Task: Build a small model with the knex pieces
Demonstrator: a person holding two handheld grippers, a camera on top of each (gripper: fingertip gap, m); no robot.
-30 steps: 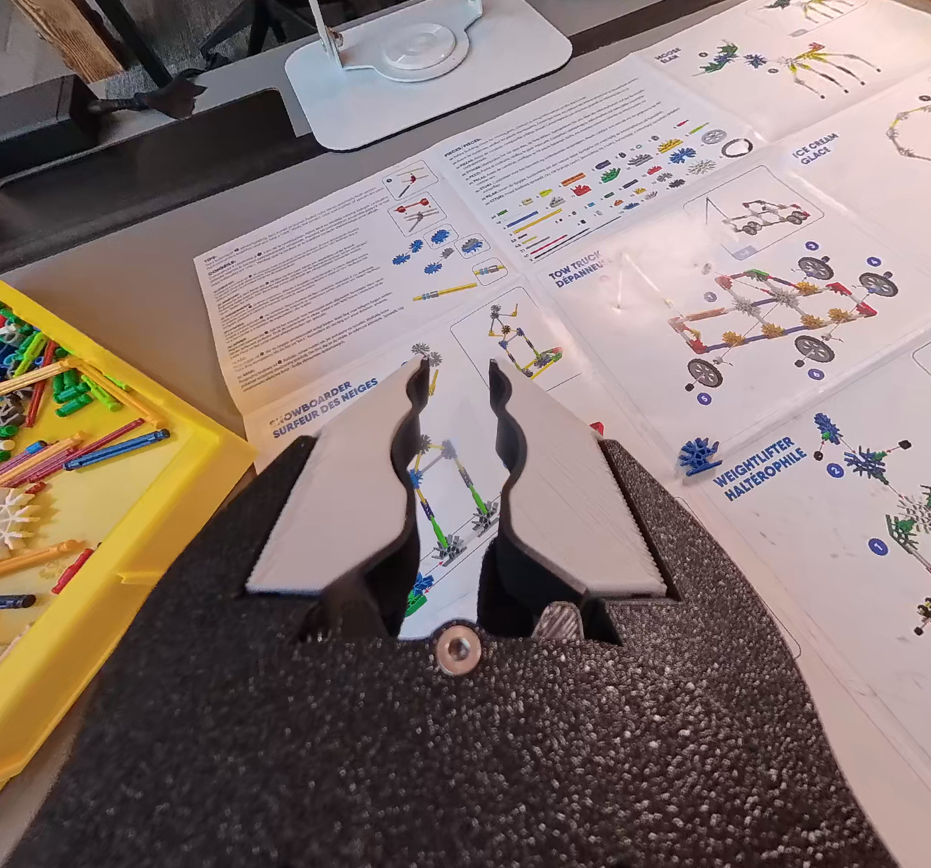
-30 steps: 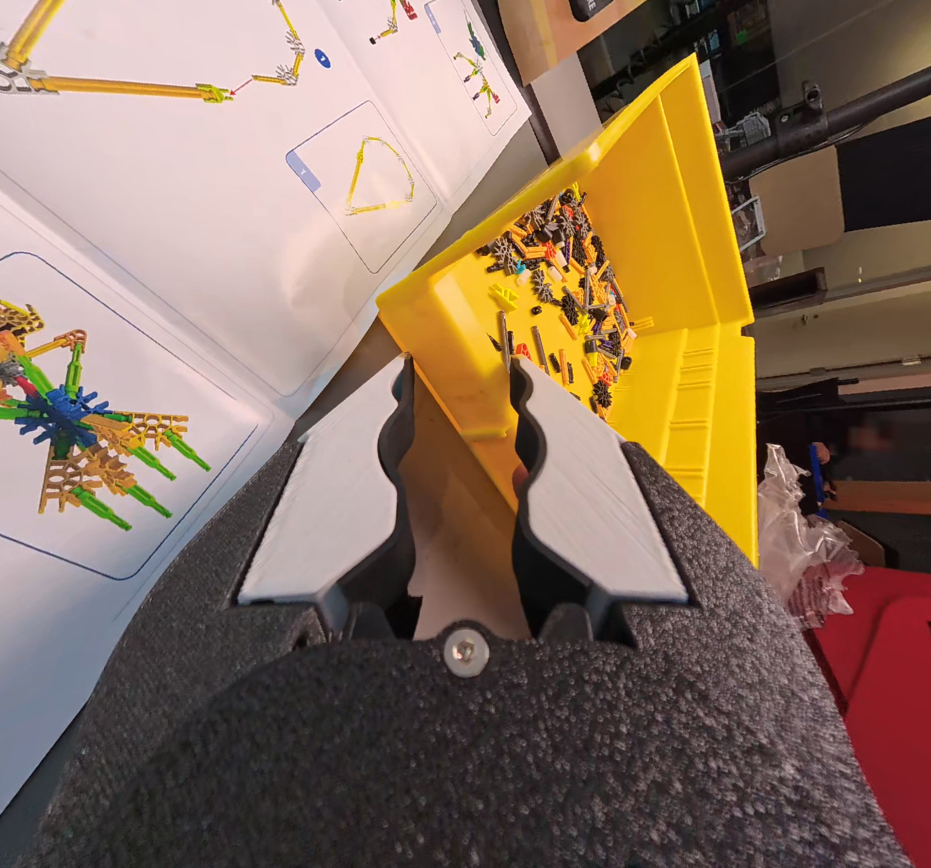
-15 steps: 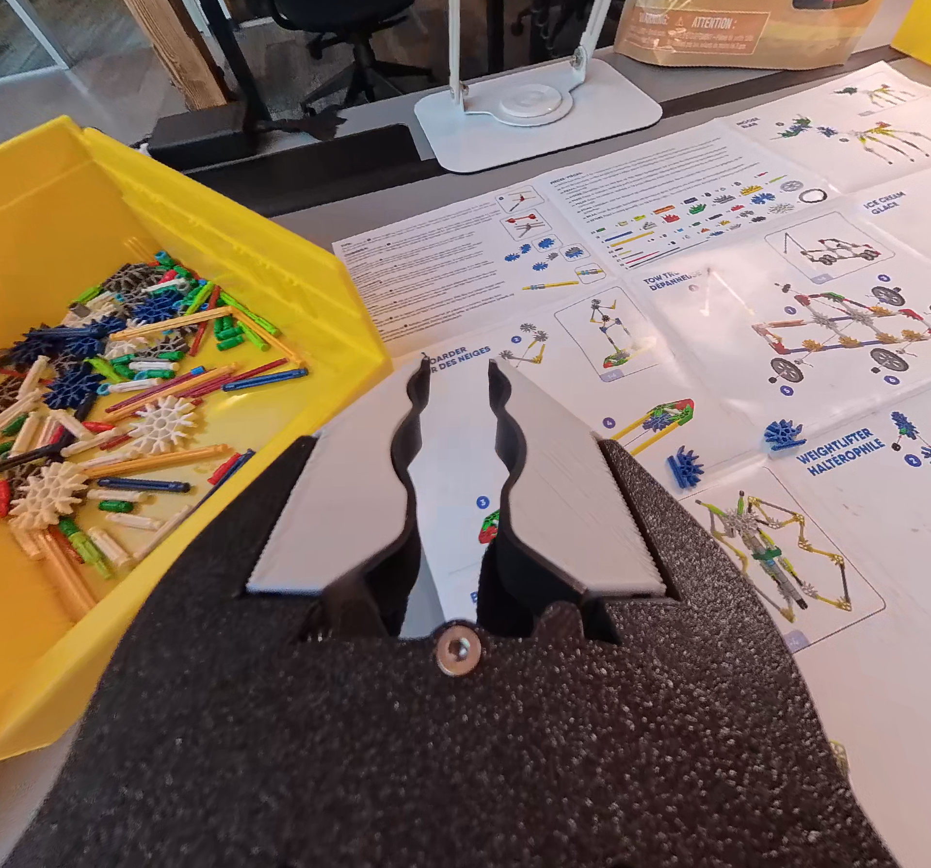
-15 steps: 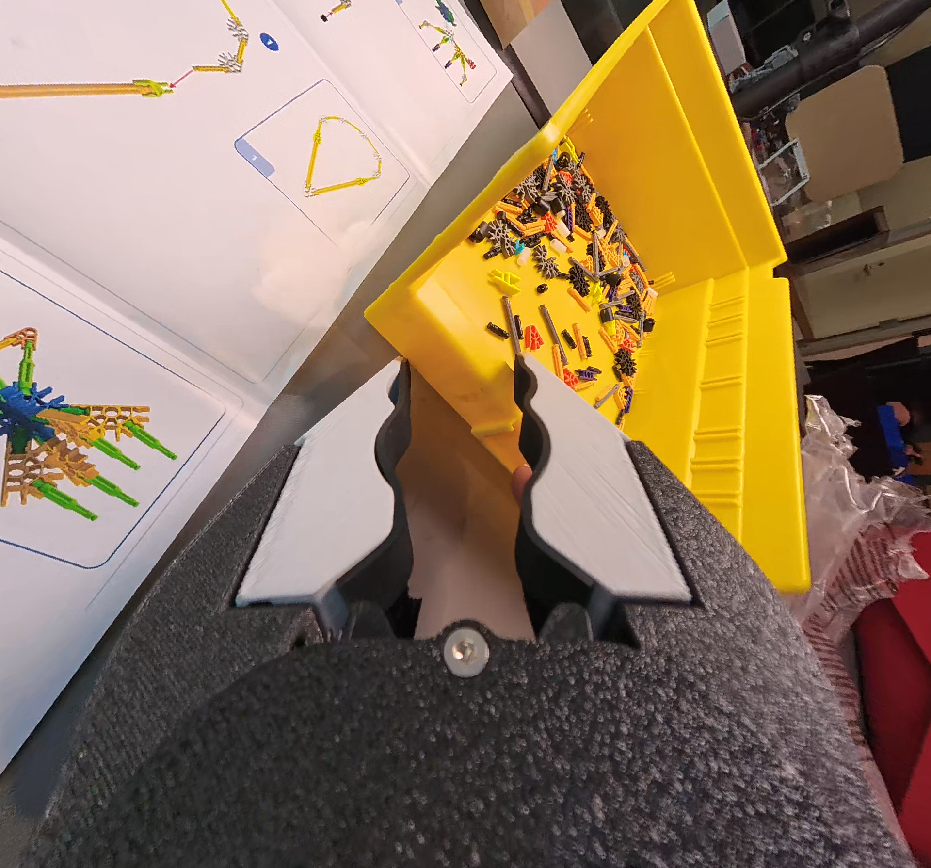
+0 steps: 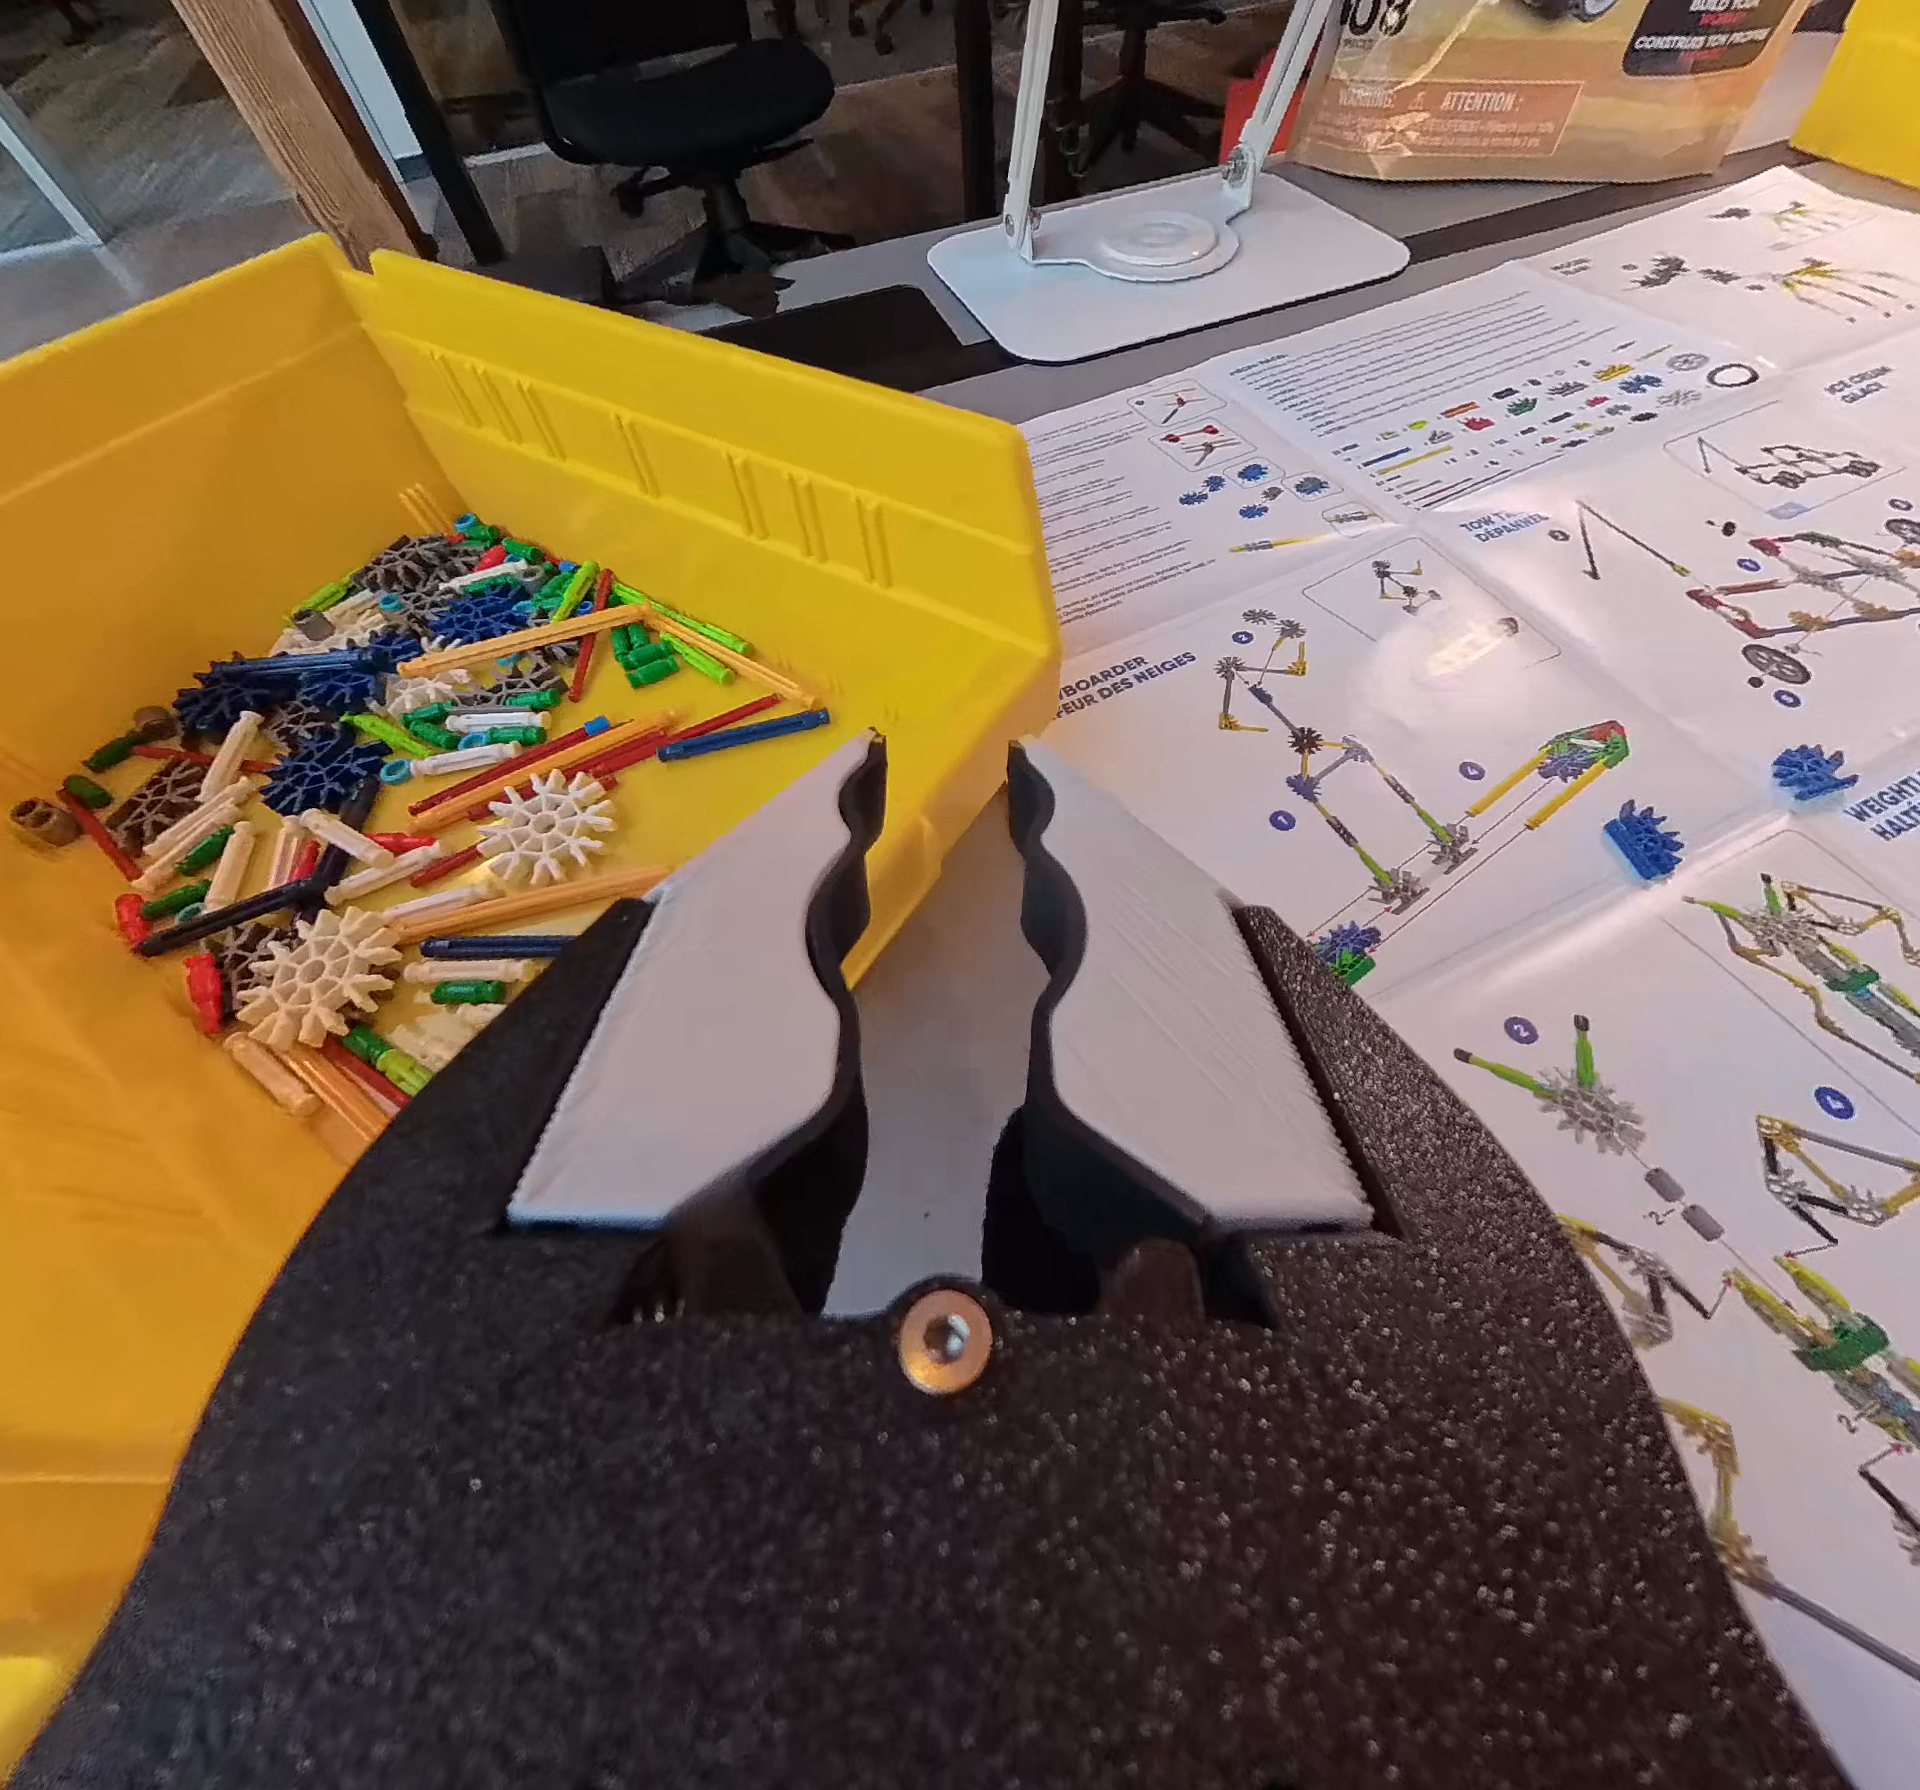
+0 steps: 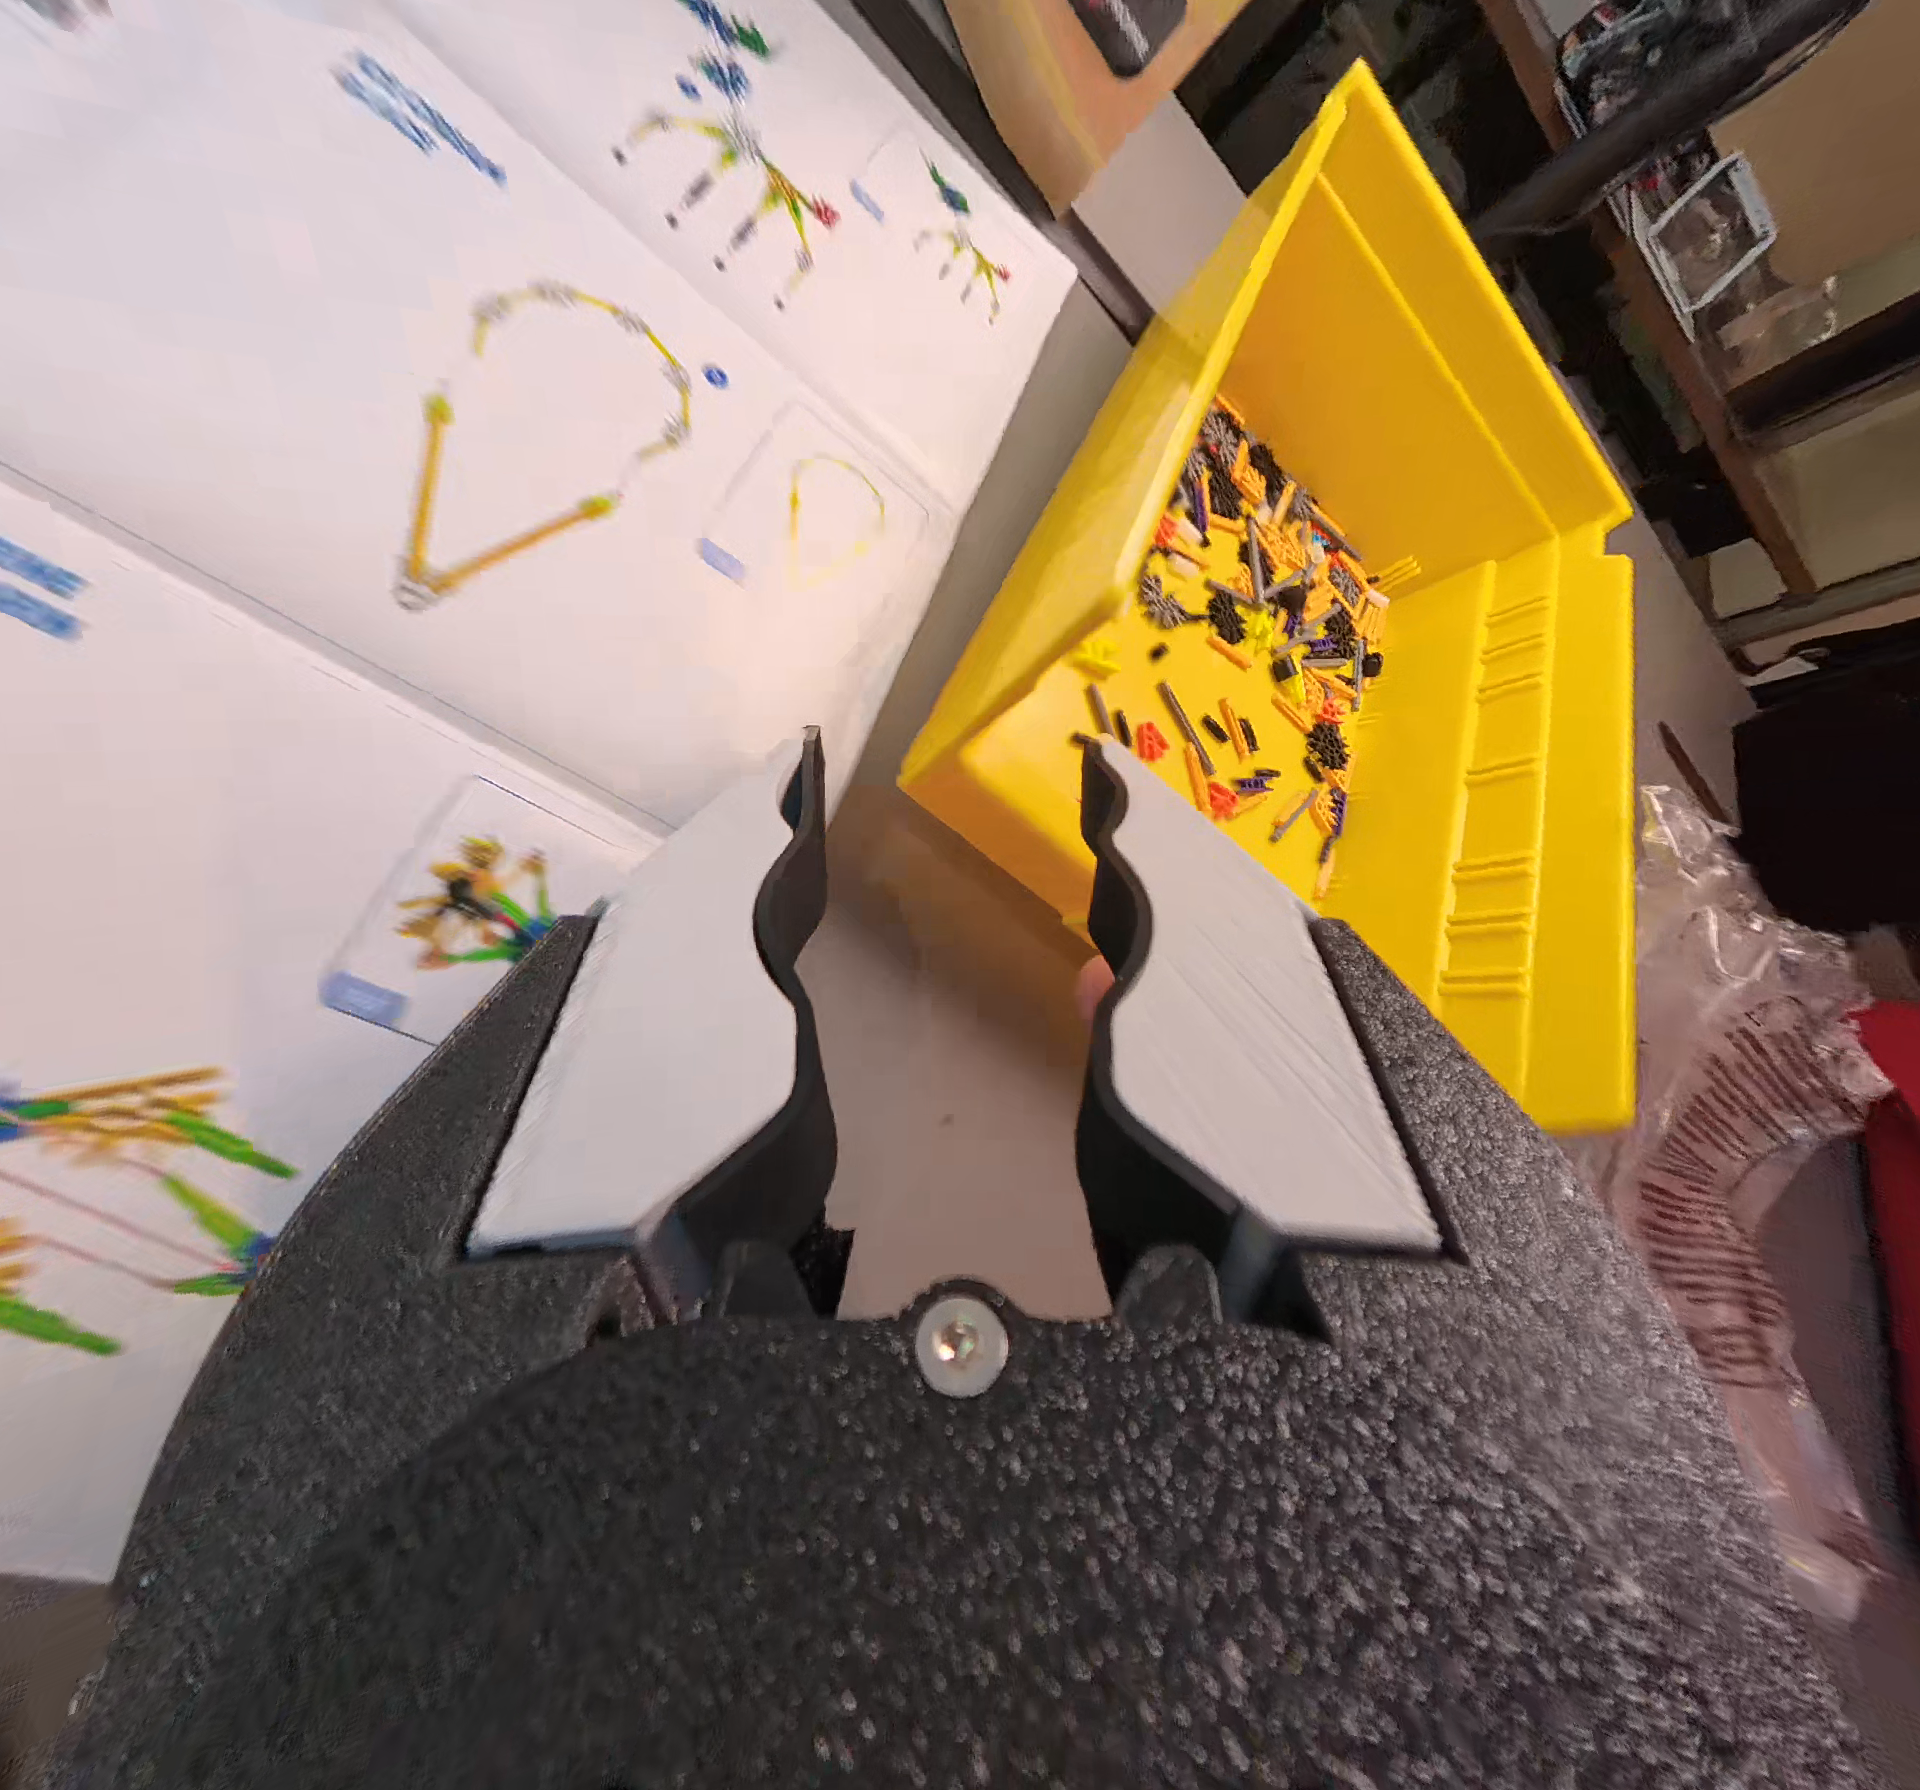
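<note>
My left gripper is open and empty, above the right wall of a yellow bin. The bin holds several coloured rods and connectors, with a white snowflake connector near my left finger. Two blue connectors lie on the white instruction sheet to the right. My right gripper is open and empty, above bare table beside the near corner of a second yellow bin. That bin holds several small orange, black and grey pieces. The instruction sheet lies to its left.
A white lamp base stands at the table's back edge, with a printed cardboard box to its right. An office chair is beyond the table. Crumpled clear plastic and something red lie right of the second bin. Some 60 cm of space lies between my two pairs of fingers.
My left gripper has swung left and up, from over the sheet to the first bin's wall. My right gripper has pulled back from the second bin, and its jaws have opened wider.
</note>
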